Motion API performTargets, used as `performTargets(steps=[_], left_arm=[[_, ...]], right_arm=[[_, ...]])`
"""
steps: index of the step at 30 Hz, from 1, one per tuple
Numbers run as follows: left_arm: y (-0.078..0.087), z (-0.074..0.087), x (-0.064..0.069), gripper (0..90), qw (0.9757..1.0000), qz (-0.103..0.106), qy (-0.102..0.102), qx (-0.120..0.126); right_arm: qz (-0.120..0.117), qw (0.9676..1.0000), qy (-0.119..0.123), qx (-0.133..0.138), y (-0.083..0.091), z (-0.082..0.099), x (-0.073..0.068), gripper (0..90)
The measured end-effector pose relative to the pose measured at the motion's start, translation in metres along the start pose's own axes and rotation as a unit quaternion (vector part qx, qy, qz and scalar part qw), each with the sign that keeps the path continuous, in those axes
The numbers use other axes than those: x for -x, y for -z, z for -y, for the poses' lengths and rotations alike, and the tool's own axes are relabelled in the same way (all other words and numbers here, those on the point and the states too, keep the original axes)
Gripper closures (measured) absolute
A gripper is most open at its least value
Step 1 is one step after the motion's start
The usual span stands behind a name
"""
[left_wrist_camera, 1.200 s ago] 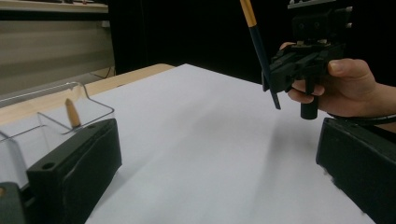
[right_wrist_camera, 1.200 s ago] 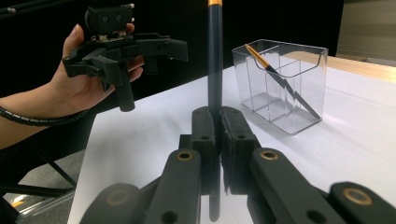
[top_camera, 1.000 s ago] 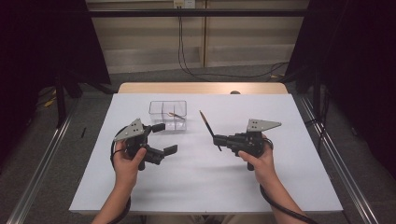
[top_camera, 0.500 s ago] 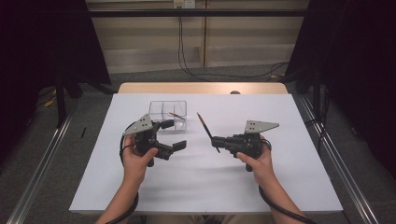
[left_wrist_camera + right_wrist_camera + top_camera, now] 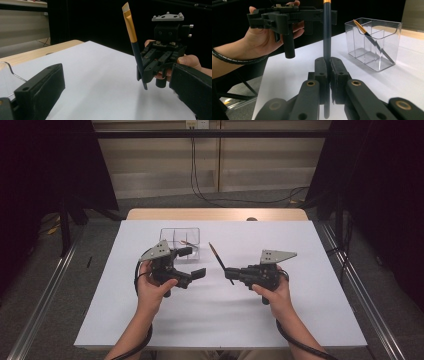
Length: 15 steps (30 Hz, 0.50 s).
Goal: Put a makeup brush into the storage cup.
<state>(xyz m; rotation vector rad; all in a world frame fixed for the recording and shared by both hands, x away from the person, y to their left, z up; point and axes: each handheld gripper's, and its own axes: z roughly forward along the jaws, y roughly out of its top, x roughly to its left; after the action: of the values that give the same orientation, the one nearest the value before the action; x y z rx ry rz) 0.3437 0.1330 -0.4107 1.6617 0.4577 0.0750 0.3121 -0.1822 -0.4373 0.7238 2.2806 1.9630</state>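
My right gripper [image 5: 231, 271] is shut on the dark handle of a makeup brush [image 5: 216, 256], whose gold ferrule and bristle tip point up and away. In the right gripper view the jaws [image 5: 327, 67] clamp the handle of the upright brush [image 5: 327, 32]. My left gripper [image 5: 192, 263] hangs open just left of the brush, with nothing between its jaws. In the left gripper view the brush [image 5: 131, 37] stands between my own wide-apart jaws [image 5: 117, 75], farther off. A clear compartment box [image 5: 167, 231] behind the left gripper holds a second brush [image 5: 189, 243].
White sheet [image 5: 220, 320] covers the table, with a wooden strip [image 5: 215, 214] at the far edge. The clear box [image 5: 384, 27] stands to the right in the right gripper view, its brush [image 5: 362, 28] leaning inside. Metal rails run along both sides of the table.
The left gripper has shifted right, closer to the brush held by the right gripper. The right gripper and its brush have stayed in place.
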Motion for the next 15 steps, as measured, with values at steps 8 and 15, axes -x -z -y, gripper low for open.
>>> performTargets(steps=[8, 15], left_arm=[[-0.0067, -0.0022, -0.0003, 0.0, 0.9999, -0.001, 0.011, 0.002], [-0.0103, -0.0036, 0.0018, 2.7, 1.0, -0.002, 0.005, 0.008]], right_arm=[[-0.004, 1.0, -0.001, -0.001, -0.0009, 0.0009, -0.0002, 84.9], [-0.004, 1.0, 0.001, -0.003, -0.0026, 0.0014, -0.001, 84.9]])
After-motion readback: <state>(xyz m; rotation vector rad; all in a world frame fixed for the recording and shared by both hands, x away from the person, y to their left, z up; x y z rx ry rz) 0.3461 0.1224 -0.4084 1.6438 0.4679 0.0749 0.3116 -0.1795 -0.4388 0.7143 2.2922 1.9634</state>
